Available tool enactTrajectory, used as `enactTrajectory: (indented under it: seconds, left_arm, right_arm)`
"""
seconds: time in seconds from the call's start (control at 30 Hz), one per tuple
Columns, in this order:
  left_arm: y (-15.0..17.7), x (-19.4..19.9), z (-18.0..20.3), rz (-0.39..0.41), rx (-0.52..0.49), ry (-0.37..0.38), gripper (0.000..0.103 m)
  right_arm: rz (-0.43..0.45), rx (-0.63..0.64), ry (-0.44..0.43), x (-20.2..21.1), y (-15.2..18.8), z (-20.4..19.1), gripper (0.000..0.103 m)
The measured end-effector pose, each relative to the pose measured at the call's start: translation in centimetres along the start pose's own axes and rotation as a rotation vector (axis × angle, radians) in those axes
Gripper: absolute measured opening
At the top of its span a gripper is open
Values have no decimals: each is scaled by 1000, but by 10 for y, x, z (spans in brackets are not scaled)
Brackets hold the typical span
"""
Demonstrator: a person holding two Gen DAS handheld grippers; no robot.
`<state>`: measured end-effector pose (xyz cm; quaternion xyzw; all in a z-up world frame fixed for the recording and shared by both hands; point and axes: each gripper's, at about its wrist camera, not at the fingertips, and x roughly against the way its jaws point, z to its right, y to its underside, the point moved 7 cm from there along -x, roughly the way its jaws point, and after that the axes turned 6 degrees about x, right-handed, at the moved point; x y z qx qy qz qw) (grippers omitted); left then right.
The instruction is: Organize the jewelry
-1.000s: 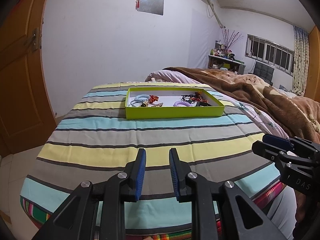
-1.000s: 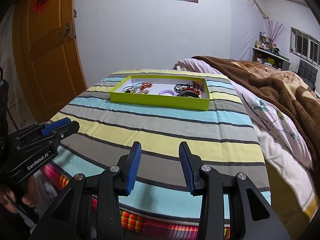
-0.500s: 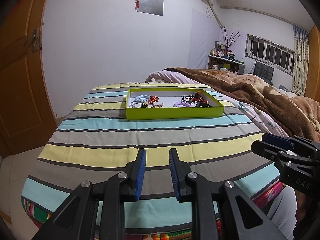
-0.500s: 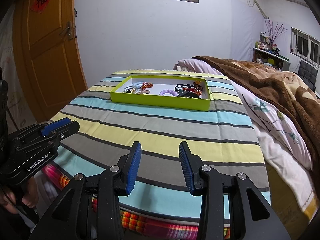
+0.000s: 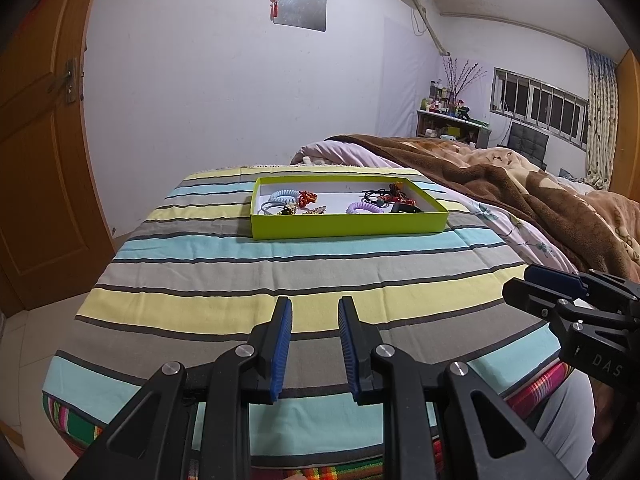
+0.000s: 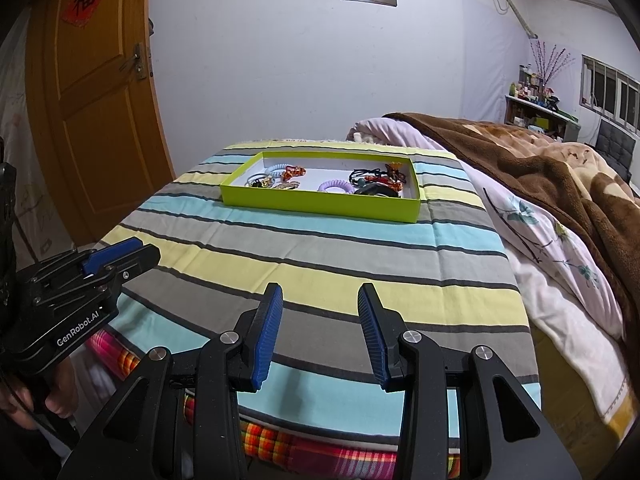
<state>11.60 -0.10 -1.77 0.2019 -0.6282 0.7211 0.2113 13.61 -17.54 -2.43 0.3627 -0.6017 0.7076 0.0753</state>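
Observation:
A lime-green shallow box (image 5: 348, 224) sits on the striped cloth at the far end of the surface; it also shows in the right wrist view (image 6: 320, 202). Inside lie a pale blue coil bracelet (image 5: 282, 196), a purple coil bracelet (image 5: 364, 208), red knotted pieces (image 5: 307, 197) and dark cords (image 5: 384, 196). My left gripper (image 5: 315, 310) is open and empty, held low over the near edge, far from the box. My right gripper (image 6: 320, 298) is open wider, empty, also near the front edge. Each gripper shows at the side of the other's view.
The striped cloth (image 5: 280, 272) covers the surface. A brown blanket (image 5: 500, 192) and pale floral bedding (image 6: 552, 248) lie on the right. A wooden door (image 6: 92, 92) stands at the left. A shelf with bottles (image 5: 448, 120) is at the far wall.

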Motion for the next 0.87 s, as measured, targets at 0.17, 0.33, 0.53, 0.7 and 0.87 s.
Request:
enactTrajectory:
  seconds: [0.17, 0.33, 0.53, 0.7, 0.87]
  left_arm:
    - [0, 0, 0, -1, -1, -2, 23]
    - [2, -2, 0, -7, -4, -7, 23]
    - [3, -4, -1, -8, -5, -15, 23]
    - [4, -5, 1, -7, -9, -14, 23]
    - [4, -4, 2, -5, -4, -10, 23]
  right_arm:
    - [0, 0, -1, 0, 0, 0, 40]
    - [0, 1, 0, 0, 0, 0, 40]
    - [0, 1, 0, 0, 0, -1, 40]
    - [-1, 0, -1, 0, 0, -1, 40]
    - [-1, 0, 0, 1, 1, -1, 40]
